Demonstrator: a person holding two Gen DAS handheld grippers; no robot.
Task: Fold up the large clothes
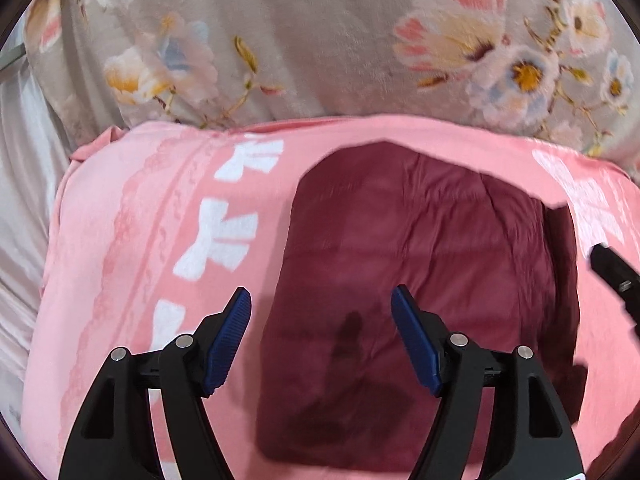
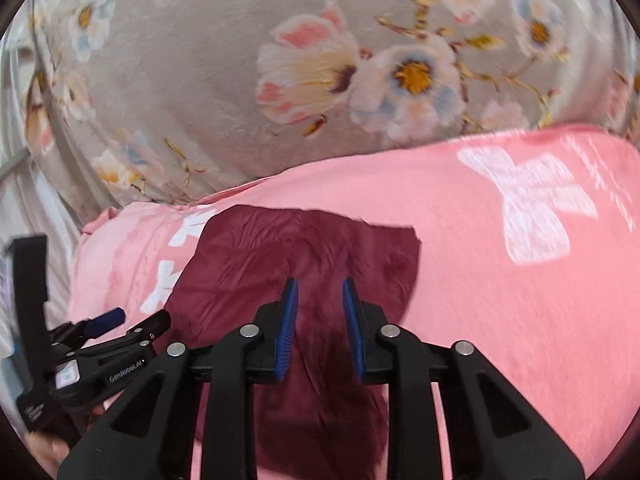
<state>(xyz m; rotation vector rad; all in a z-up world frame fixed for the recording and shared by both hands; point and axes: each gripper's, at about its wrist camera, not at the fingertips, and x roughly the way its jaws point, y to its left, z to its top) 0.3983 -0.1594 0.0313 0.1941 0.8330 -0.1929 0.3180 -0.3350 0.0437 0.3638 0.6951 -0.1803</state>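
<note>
- The left gripper [image 1: 321,336] is hanging over the maroon garment [image 1: 420,300] with its jaws spread wide apart and nothing between the blue pads [image 1: 230,340]; from the right wrist view the same tool [image 2: 120,322] is showing at the lower left edge, beside the garment's left border.
- The right gripper [image 2: 320,328] is hovering above the middle of the maroon garment [image 2: 304,280], its jaws standing a narrow gap apart with no cloth caught between them; in the left wrist view only a black part of it [image 1: 614,276] is poking in at the right edge.
- The maroon garment is lying flat as a compact folded shape on the pink blanket [image 1: 132,240], its far edge running fairly straight and its far right corner [image 2: 414,236] showing squared off in the right wrist view.
- The pink blanket, printed with white bows [image 2: 528,204], is spreading out on every side of the garment, leaving wide bare cloth to the right [image 2: 520,320] and a narrower band to the left.
- Beyond the blanket's far edge a grey floral cover [image 1: 320,40] is taking up the background, meeting the pink edge along a curved line.
- Pale sheet fabric [image 1: 24,160] is lying at the far left, past the blanket's left edge.
</note>
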